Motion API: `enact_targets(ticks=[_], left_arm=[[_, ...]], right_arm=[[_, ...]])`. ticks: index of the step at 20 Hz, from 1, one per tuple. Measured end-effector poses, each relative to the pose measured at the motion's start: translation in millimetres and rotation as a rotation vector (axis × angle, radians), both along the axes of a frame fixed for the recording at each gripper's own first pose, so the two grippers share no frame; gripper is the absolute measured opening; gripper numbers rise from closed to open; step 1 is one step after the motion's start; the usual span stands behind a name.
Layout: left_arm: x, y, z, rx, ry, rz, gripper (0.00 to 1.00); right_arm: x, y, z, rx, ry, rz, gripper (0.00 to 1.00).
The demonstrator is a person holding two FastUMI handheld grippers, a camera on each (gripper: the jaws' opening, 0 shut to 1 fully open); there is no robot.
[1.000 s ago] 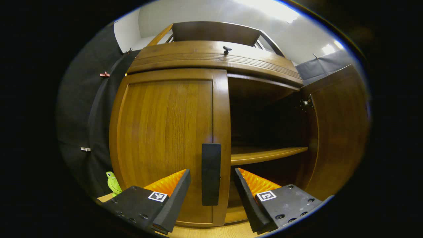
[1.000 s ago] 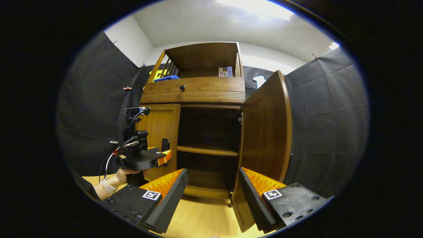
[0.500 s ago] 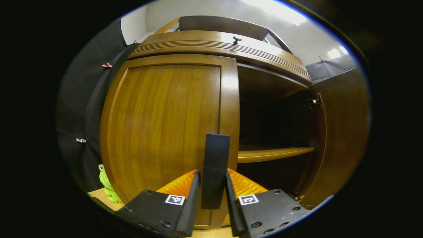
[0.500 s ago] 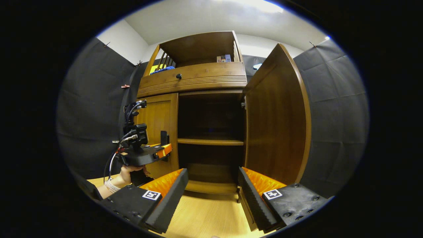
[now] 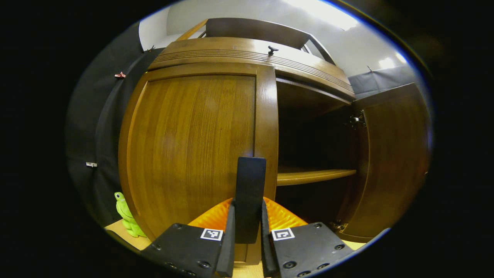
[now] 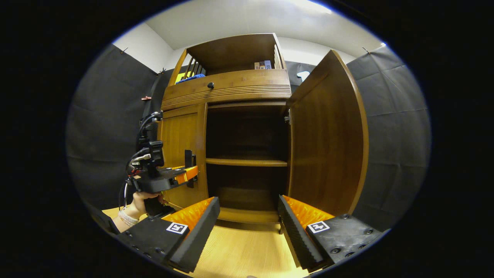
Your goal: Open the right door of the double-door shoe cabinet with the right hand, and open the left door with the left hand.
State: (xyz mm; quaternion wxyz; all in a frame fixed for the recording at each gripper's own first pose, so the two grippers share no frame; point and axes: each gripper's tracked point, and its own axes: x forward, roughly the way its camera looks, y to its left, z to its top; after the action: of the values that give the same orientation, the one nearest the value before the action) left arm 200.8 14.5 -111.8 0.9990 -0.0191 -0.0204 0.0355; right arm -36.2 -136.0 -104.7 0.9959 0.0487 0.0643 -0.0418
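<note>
Shoe cabinet (image 6: 231, 100) stands on a light wood floor (image 6: 239, 251), dark cloth walls behind and to both sides. Right door (image 6: 328, 135) swung wide open, hinged at the cabinet's right edge; interior dark, one shelf (image 6: 247, 162) across the middle. Left door (image 5: 193, 146) not yet swung out, flat against the cabinet front as far as the left gripper view shows. Its handle (image 5: 250, 193), a dark upright bar near the door's inner edge, sits between the fingers of the left gripper (image 5: 247, 231); both fingers press against it, clamped. In the right gripper view the same left gripper (image 6: 189, 175) shows at the door front, held by a hand (image 6: 141, 199) with a band at the wrist. Right gripper (image 6: 249, 220) hangs in front of the open compartment, fingers well apart, nothing between them, clear of the right door. Drawer with a small dark knob (image 6: 210, 85) above the doors. Green toy frog (image 5: 125, 214) on the floor just left of the cabinet.
</note>
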Motion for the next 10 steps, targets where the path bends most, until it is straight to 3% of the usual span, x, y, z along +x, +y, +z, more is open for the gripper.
enact_targets(ticks=[5, 10], left_arm=[[-65.8, 5.1, 5.1, -0.008, 0.003, -0.067, 0.32], [-121.2, 27.9, 10.2, -0.029, 0.016, -0.067, 0.31]], right_arm=[[4.4, 21.7, 4.3, -0.009, 0.009, 0.025, 0.96], [16.6, 60.8, 12.3, 0.016, -0.006, 0.090, 0.96]])
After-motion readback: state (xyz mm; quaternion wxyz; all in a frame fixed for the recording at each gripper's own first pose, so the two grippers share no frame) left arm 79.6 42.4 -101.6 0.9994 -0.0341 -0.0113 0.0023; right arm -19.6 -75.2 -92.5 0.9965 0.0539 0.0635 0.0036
